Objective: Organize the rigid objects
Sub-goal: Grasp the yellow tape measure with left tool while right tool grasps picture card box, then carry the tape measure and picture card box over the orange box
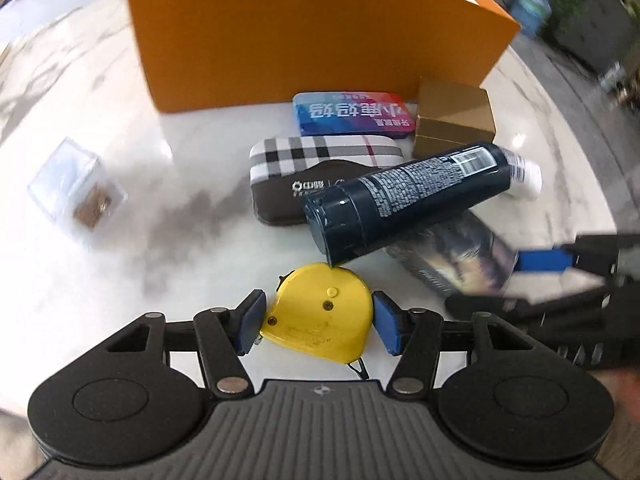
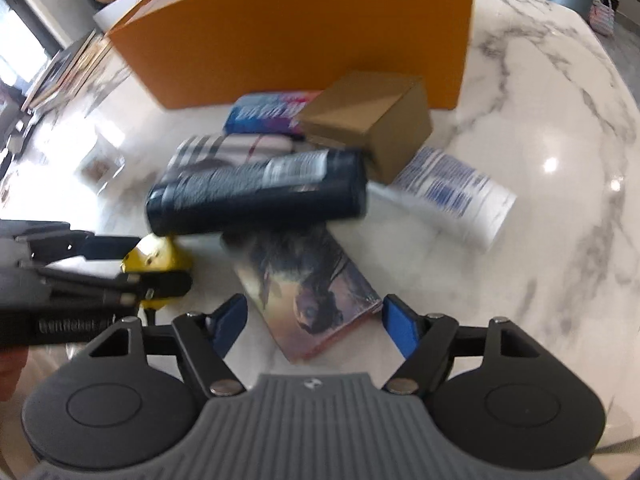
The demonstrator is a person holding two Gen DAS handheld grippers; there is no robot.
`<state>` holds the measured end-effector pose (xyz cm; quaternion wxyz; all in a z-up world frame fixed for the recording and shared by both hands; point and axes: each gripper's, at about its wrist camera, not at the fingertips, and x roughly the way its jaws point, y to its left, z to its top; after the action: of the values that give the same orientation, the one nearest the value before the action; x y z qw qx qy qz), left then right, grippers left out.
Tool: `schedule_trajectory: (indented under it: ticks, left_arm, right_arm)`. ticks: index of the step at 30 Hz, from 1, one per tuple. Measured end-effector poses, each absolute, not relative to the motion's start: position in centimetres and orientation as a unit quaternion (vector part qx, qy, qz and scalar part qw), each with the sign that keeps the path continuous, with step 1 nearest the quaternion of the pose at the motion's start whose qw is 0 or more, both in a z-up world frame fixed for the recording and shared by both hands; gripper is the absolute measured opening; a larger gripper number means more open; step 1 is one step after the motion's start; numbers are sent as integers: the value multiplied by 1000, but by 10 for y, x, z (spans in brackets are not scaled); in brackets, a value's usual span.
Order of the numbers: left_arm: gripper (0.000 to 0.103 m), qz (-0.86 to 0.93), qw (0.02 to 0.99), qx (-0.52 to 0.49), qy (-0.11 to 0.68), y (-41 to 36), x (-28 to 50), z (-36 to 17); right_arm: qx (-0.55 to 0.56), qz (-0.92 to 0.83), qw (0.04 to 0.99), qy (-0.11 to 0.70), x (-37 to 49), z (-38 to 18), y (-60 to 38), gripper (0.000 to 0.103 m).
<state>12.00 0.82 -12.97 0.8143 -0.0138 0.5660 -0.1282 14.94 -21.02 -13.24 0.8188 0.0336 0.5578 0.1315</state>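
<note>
A yellow tape measure (image 1: pixel 320 316) lies on the marble table (image 1: pixel 120 272) between the blue pads of my left gripper (image 1: pixel 318 320), which press on its two sides. In the right wrist view my right gripper (image 2: pixel 314 320) stands open astride the near end of a flat box with a dark horse picture (image 2: pixel 312 280); a strip of table shows beside its left pad. A dark blue tube (image 1: pixel 400 200) lies across that box and a plaid glasses case (image 1: pixel 320 156). Behind them stands the big orange box (image 1: pixel 300 40).
A blue-and-red tin (image 1: pixel 352 114) and a gold carton (image 1: pixel 452 120) lie against the orange box. A clear plastic cube (image 1: pixel 76 184) sits off to the left. A white printed packet (image 2: pixel 456 192) lies right of the pile. The table's rounded edge (image 2: pixel 600 100) curves at the right.
</note>
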Motion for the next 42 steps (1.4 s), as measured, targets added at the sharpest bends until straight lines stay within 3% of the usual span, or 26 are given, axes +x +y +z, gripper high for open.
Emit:
schedule_trajectory:
  ticks: [5, 19, 20, 22, 25, 32, 37, 40, 42]
  left_arm:
    - [66, -124, 819, 3, 560, 6, 111, -130]
    - [68, -90, 822, 49, 560, 4, 120, -137]
    - [68, -90, 822, 56, 559, 2, 120, -137]
    - [69, -94, 820, 62, 561, 0, 120, -137]
    - [65, -94, 820, 63, 561, -1, 121, -136]
    - [64, -86, 824, 58, 557, -1, 122, -136]
    - [64, -89, 824, 48, 558, -2, 123, -137]
    - [64, -90, 825, 13, 558, 13, 119, -135]
    - [64, -91, 825, -5, 557, 15, 114, -134]
  right_arm:
    - [24, 145, 812, 565, 139, -131, -200, 71]
    - [-58, 173, 830, 527, 149, -136, -179, 75]
    - [-62, 174, 831, 525, 148, -136, -178, 74]
    - [-78, 174, 831, 523, 147, -135, -175, 62]
    - [-70, 162, 826, 535, 147, -134, -179, 60]
    - [-42, 116, 807, 577, 140, -131, -194, 62]
    - [-36, 129, 817, 560, 146, -129, -190, 68]
    - [-57, 126, 821, 553, 145, -133, -183, 59]
    - [-56, 130, 822, 552, 143, -133, -182, 59]
